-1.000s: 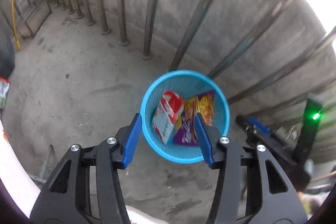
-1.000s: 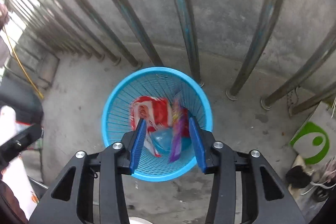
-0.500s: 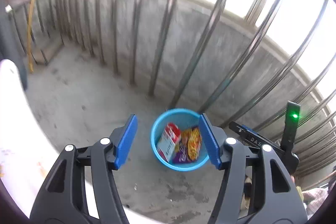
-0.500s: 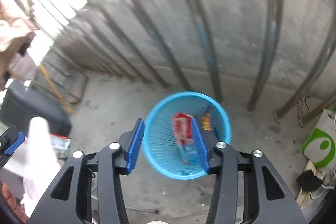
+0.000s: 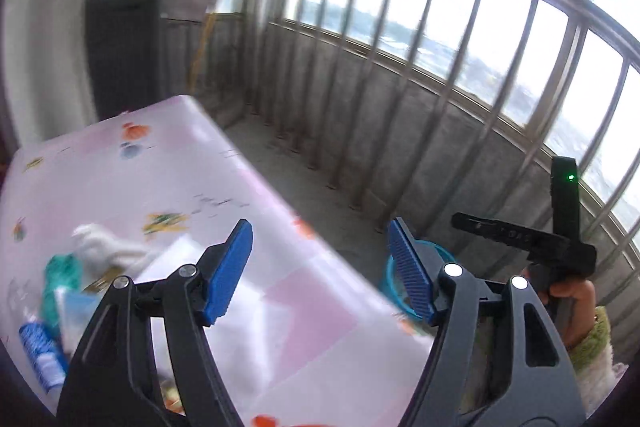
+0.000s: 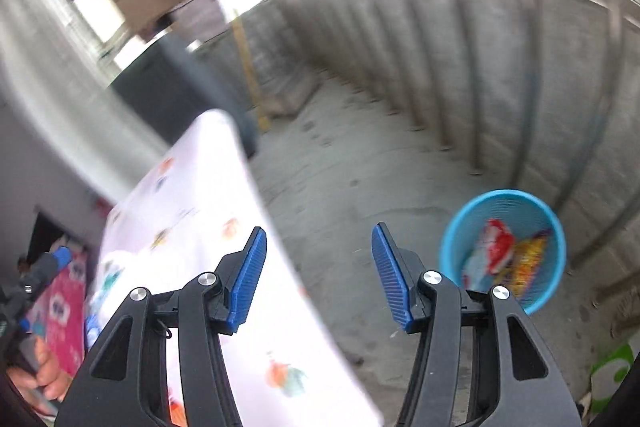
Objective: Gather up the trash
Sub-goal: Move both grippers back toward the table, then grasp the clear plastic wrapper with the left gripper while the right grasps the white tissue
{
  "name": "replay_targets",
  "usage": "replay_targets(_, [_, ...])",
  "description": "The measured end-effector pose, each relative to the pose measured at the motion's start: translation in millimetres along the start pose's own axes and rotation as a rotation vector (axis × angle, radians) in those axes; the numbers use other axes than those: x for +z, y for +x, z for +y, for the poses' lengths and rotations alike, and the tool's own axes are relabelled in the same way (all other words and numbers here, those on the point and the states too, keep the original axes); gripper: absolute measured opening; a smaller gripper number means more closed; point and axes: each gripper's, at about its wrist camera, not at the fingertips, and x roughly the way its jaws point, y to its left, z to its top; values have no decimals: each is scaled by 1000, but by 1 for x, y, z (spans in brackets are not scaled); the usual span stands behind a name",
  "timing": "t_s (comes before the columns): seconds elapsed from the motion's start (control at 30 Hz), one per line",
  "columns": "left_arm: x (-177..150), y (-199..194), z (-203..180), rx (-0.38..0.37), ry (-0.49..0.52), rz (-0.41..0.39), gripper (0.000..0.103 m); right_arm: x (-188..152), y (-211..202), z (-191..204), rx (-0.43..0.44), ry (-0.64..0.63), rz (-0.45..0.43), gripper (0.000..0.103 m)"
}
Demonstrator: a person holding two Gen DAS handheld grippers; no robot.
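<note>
Upright, blue bin [image 6: 552, 227], mouth up, wrappers [image 6: 508, 259] inside

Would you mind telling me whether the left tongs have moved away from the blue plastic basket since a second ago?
Yes. The left tongs rose and swung from over the blue plastic basket toward the pink table.

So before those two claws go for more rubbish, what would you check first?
1. Left gripper empty, jaws opening: ok.
2. Right gripper empty, jaws open: ok.
3. Blue basket upright on the floor, wrappers inside: ok.
4. Rubbish left on the table: white crumpled piece and green piece waiting: ok.
5. What those pieces are: cannot tell, blurred.
6. Grippers clear of each other: ok.
</note>
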Motion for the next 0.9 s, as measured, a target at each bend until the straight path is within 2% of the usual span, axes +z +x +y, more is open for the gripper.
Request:
replay_targets(0.2, [-43, -59, 77, 122, -145, -84, 66, -16, 22, 69, 107, -106, 95, 54])
replay_targets(0.33, [-68, -75, 121, 154, -269, -72, 65, -25, 41, 112, 183, -159, 163, 54])
replay_targets(0.5, [-80, -61, 139, 137, -333, -32, 48, -39, 69, 159, 229, -225, 241, 54])
replay_targets(0.63, [-84, -44, 151, 124, -383, 17, 31, -48, 84, 191, 246, -269, 274, 53])
replay_targets(0.83, [-77, -27, 164, 186, -361, 81, 17, -54, 109, 214, 250, -302, 325, 44])
replay_targets(0.9, [-75, -20, 166, 194, -356, 104, 16, -56, 119, 217, 251, -303, 347, 41])
